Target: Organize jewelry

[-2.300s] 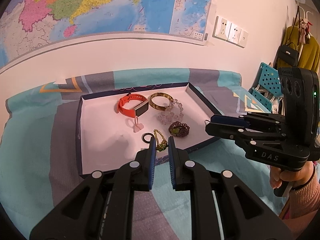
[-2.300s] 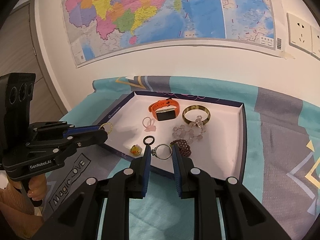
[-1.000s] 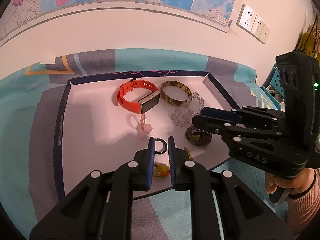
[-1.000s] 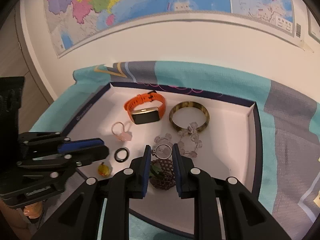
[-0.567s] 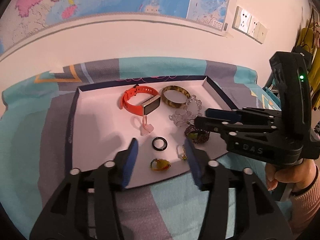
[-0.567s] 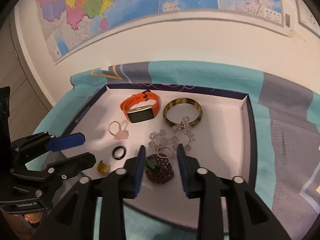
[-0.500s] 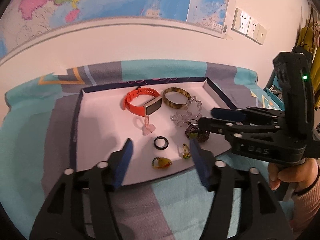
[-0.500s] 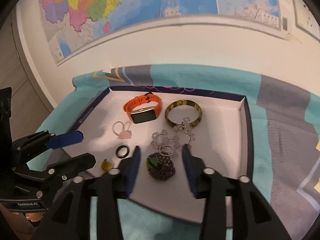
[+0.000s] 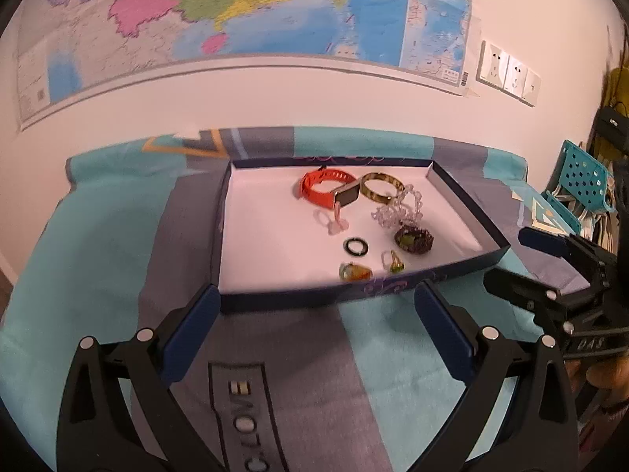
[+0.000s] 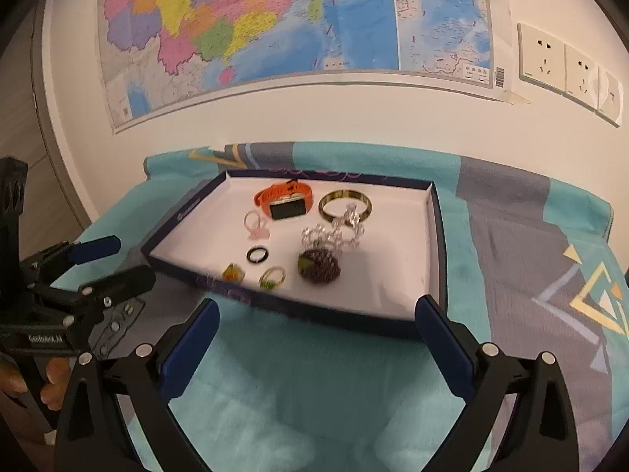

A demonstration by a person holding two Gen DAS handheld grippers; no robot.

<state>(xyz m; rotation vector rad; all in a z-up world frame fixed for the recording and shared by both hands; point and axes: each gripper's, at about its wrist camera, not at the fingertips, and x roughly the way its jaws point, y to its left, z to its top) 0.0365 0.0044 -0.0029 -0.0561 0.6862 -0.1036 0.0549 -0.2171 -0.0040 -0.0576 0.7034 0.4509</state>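
A dark-rimmed white tray (image 9: pixel 460 196) (image 10: pixel 432 236) holds the jewelry: an orange watch (image 9: pixel 320 188) (image 10: pixel 283 198), a gold bangle (image 9: pixel 381 190) (image 10: pixel 344 202), a clear bead bracelet (image 9: pixel 399 212) (image 10: pixel 334 234), a dark beaded piece (image 9: pixel 413 239) (image 10: pixel 319 267), a pink ring (image 9: pixel 334 223) (image 10: pixel 255 226), a black ring (image 9: pixel 356 246) (image 10: pixel 257 255), an amber ring (image 9: pixel 355 272) (image 10: pixel 233 272) and a green-stone ring (image 9: pixel 394 261) (image 10: pixel 272 277). My left gripper (image 9: pixel 314 308) and right gripper (image 10: pixel 314 320) hang before the tray's near rim, jaws opening wide, nothing between them.
The tray lies on a teal and grey patterned cloth (image 9: pixel 118 236) (image 10: pixel 530 236) against a white wall with a map (image 9: pixel 236 8). A teal perforated chair (image 9: pixel 582 181) stands at the right. A hand (image 10: pixel 23 377) holds the left gripper's handle.
Both grippers went from shut to wide open and drew back from over the tray to in front of its near rim. The amber and green-stone rings now lie free in the tray.
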